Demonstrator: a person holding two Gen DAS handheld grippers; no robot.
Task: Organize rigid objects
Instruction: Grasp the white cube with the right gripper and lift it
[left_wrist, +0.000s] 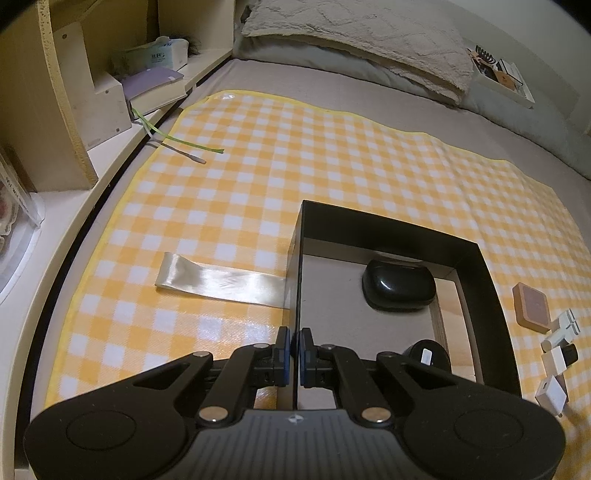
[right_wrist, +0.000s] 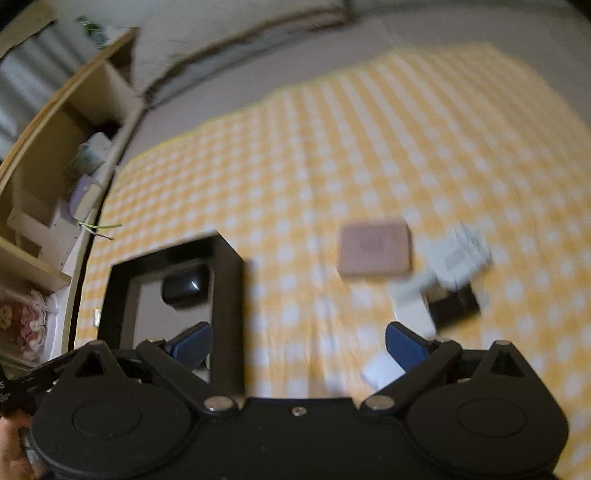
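The left hand-held gripper (left_wrist: 294, 349) is clenched on the near-left wall of the black box (left_wrist: 388, 229), steadying it on the checked mat on the bed. The right hand-held gripper (right_wrist: 299, 343) hangs released and empty; the loose pieces lie ahead and to its right, the square tan block (right_wrist: 375, 251) nearest the box, and, seemingly, white adapters (right_wrist: 458, 254) beyond it, blurred

So the whole setup sits on a bed (left_wrist: 369, 99) with a grey sheet, and a yellow-and-white checked mat (left_wrist: 295, 158) is spread flat over it. On the mat there's an open black box (left_wrist: 388, 229), a satin ribbon strip (left_wrist: 221, 280) touching its left wall, a square tan coaster (left_wrist: 532, 304), some small white adapters (left_wrist: 554, 358) and a green strip (left_wrist: 192, 144). A pillow (left_wrist: 362, 40) lies at the far end.
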